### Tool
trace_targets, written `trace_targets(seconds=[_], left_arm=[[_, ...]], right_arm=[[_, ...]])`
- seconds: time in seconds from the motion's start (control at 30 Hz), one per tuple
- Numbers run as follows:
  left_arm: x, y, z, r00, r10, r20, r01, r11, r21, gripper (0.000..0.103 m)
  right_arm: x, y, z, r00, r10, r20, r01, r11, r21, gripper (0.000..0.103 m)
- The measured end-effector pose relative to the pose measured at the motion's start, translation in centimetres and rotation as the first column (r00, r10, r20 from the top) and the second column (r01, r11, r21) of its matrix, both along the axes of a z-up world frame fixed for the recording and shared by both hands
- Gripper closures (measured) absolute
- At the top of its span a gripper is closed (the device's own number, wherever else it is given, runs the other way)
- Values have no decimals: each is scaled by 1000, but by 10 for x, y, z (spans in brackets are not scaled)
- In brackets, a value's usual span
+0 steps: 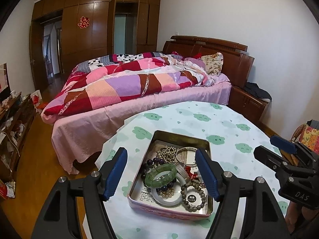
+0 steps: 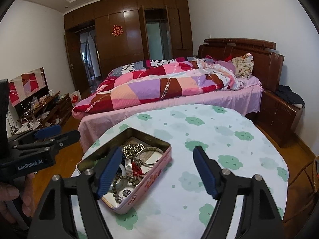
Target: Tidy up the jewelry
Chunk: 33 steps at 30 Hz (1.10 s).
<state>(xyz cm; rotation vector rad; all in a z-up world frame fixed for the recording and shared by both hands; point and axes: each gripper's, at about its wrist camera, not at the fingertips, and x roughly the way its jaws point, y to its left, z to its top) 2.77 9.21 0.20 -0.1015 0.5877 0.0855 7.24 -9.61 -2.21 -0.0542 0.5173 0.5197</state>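
Observation:
A pink tin box (image 1: 180, 136) stands on a round table with a white cloth printed with green clouds (image 1: 229, 123). The box holds a tangle of jewelry: a green jade bracelet (image 1: 160, 174), a white bangle (image 1: 167, 201), a brown bead bracelet (image 1: 194, 195), a silver bangle (image 1: 186, 156), a pearl string (image 1: 167, 152). My left gripper (image 1: 161, 171) is open and empty, hovering over the box. My right gripper (image 2: 157, 171) is open and empty, with the box (image 2: 148, 182) at its left finger and bare cloth between its fingers.
A bed (image 1: 139, 83) with a patchwork quilt stands behind the table. A wooden nightstand (image 2: 279, 115) is at the right. A cluttered low cabinet (image 2: 45, 107) stands by the left wall. The wardrobe (image 1: 89, 29) fills the far wall.

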Motion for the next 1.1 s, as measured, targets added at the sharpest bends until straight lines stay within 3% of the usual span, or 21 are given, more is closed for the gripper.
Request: trace_targets(seconds=[1.1], left_arm=[[-1,-4,-1,1000,-6,-11,6,1000,4,31]], right_arm=[[-2,-9,2,1000,-11,5,11,1000,14,19]])
